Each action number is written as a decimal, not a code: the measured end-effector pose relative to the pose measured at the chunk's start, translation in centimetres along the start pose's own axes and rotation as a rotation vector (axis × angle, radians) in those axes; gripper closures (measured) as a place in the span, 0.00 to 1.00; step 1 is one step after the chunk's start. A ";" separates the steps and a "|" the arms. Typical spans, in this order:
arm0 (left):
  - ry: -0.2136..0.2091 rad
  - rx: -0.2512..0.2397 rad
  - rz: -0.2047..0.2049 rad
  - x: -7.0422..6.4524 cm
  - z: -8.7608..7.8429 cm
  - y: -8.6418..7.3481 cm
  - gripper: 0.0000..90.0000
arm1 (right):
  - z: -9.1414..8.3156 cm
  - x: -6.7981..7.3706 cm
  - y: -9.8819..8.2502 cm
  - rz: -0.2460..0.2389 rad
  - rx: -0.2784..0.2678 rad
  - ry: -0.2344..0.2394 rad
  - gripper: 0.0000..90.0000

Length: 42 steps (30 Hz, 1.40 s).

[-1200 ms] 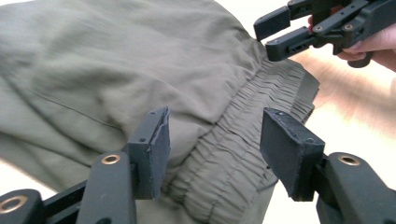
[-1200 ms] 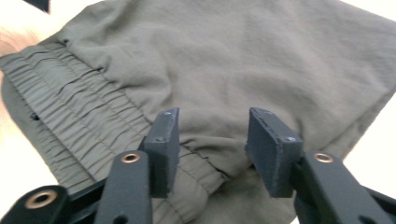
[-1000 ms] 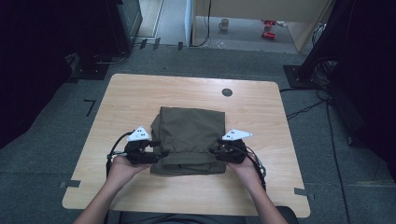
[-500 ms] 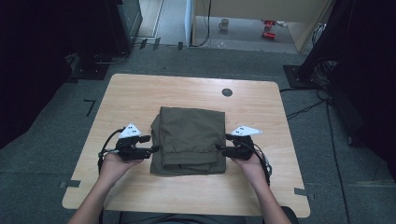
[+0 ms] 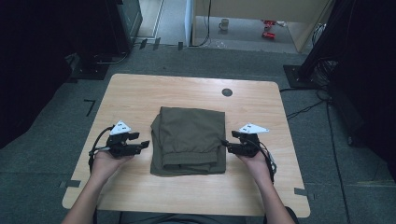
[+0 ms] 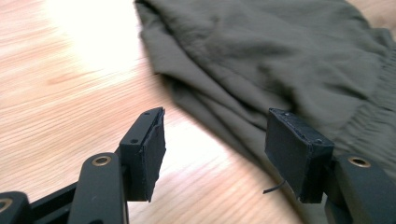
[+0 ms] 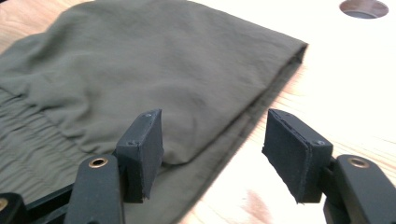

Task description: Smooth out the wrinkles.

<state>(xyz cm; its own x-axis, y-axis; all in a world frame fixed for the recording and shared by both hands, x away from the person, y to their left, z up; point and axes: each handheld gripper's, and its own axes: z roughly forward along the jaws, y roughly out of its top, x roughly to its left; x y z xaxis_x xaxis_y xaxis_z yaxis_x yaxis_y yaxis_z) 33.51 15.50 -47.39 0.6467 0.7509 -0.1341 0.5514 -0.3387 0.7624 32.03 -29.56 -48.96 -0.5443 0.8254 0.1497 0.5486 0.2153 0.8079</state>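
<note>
A folded olive-green garment (image 5: 189, 140) lies flat at the centre of the wooden table (image 5: 140, 98), its gathered elastic band toward the 6 o'clock edge in the high view. The fold is roughly rectangular, with layered edges showing along its 9 o'clock side.

The left gripper (image 5: 140, 145) sits at 9 o'clock of the garment, held by the left hand (image 5: 106, 161), jaws pointing toward 3 o'clock. In the left gripper view its jaws stand spread apart with nothing between them (image 6: 215, 149); bare table shows under the gap, and the garment's layered edge (image 6: 280, 70) lies just ahead and under the jaw at the view's right. Whether that jaw touches the cloth cannot be determined.

The right gripper (image 5: 229, 147) sits at 3 o'clock of the garment, held by the right hand (image 5: 256, 161), jaws pointing toward 9 o'clock. In the right gripper view its jaws are likewise spread and empty (image 7: 212, 149), straddling the garment's side edge (image 7: 154, 79): one jaw over cloth, the other over table.

A round dark hole (image 5: 227, 92) marks the table at 12 o'clock of the garment, well apart from it. A mug (image 5: 224, 23) stands on the floor beyond the table.
</note>
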 end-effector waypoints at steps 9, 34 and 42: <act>0.060 0.018 -0.019 2.3 0.5 -1.0 0.43 | -0.2 -2.3 -0.8 0.034 0.013 -0.047 0.42; 0.179 0.065 -0.038 6.1 0.9 -2.9 0.43 | -1.5 -7.2 -2.8 0.091 0.038 -0.204 0.39; 0.212 0.028 -0.009 6.8 0.8 -3.6 0.40 | -1.4 -7.8 -3.1 0.063 0.071 -0.248 0.38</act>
<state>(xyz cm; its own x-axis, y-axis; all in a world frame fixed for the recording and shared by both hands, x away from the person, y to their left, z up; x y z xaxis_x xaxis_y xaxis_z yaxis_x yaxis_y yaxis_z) 36.33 21.33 -51.51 0.5182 0.8553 -0.0023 0.5730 -0.3452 0.7433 33.65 -37.44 -51.83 -0.3406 0.9390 0.0468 0.6243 0.1887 0.7580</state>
